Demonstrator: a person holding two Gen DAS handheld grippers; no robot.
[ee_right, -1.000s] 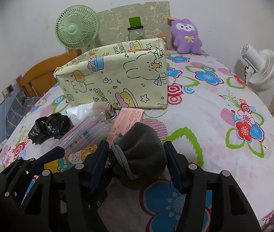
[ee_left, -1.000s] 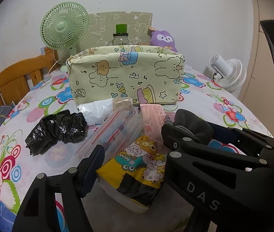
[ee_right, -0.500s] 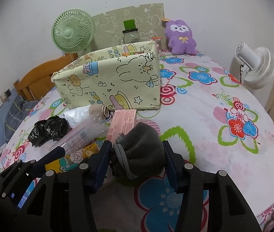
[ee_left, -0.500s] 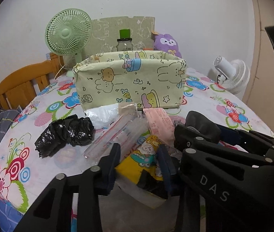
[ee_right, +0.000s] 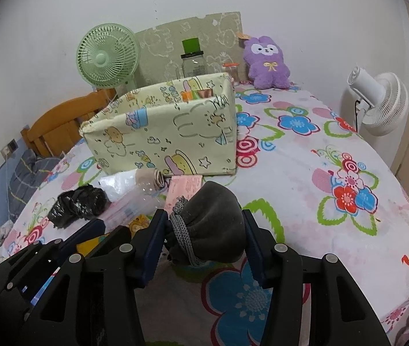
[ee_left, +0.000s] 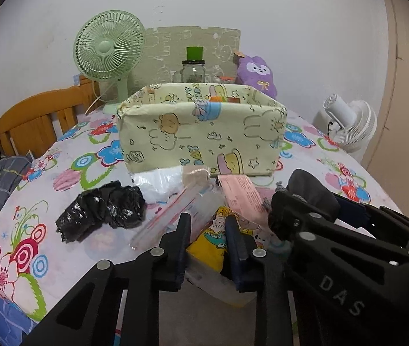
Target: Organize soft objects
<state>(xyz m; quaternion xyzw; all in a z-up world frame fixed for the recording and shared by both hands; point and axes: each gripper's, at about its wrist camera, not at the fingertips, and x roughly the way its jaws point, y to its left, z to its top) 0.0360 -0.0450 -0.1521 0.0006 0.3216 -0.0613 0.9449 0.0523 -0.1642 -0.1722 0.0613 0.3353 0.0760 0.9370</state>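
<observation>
Left wrist view: your left gripper (ee_left: 207,230) has its jaws pinched on the yellow packet (ee_left: 207,240), on the table before the box (ee_left: 201,132).

Right wrist view: your right gripper (ee_right: 204,232) clamps the grey pouch (ee_right: 210,225) half-wide. Bag (ee_right: 77,206), packets still out; sorting barely begun.

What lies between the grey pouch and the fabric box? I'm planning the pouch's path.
A pink packet lies flat on the tablecloth between the grey pouch and the fabric box, clearest in the right wrist view.

"DAS" stands in raised letters on the right gripper (ee_left: 339,291).
</observation>
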